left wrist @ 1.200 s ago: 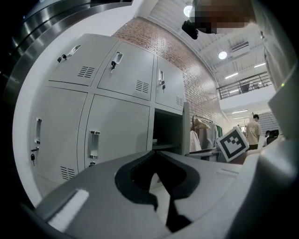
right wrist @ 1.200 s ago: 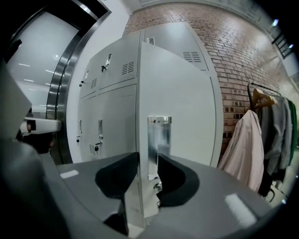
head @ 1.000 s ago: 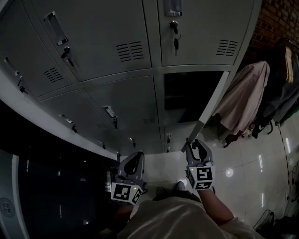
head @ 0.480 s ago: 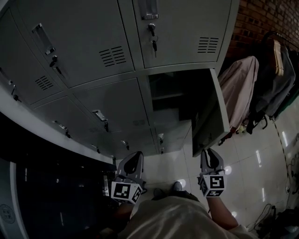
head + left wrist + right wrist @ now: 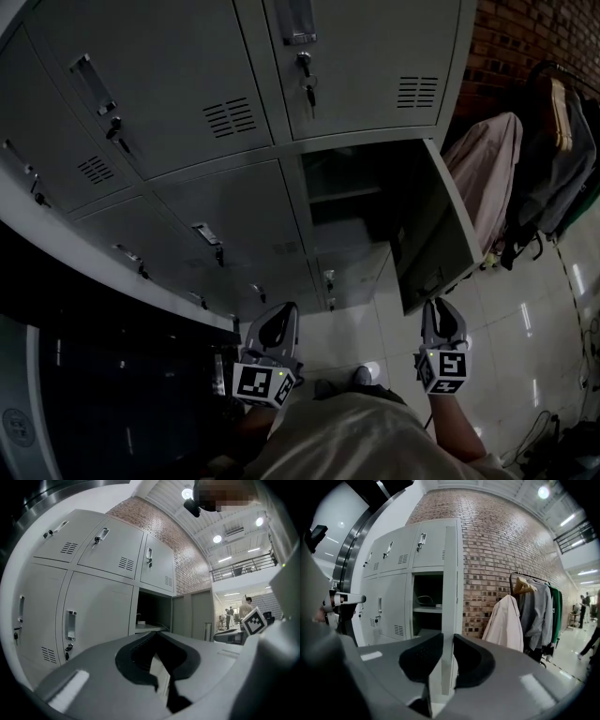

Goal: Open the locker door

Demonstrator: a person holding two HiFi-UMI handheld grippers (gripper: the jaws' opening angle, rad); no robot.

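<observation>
The right hand-held gripper [image 5: 441, 305], its jaws just now closed in, pinches the free edge of the locker door [image 5: 433, 225], already swung well out from its dark compartment [image 5: 347, 187], likely to draw it wider, while the left hand-held gripper [image 5: 279, 314] hangs idle, jaws together on nothing.

The locker door [image 5: 436, 225] is smooth painted metal, matt grey. The brick wall [image 5: 501, 550] looks rough and dull, the floor tiles [image 5: 530, 323] gleam glossy, and the hanging coats [image 5: 505, 625] are soft cloth.
</observation>
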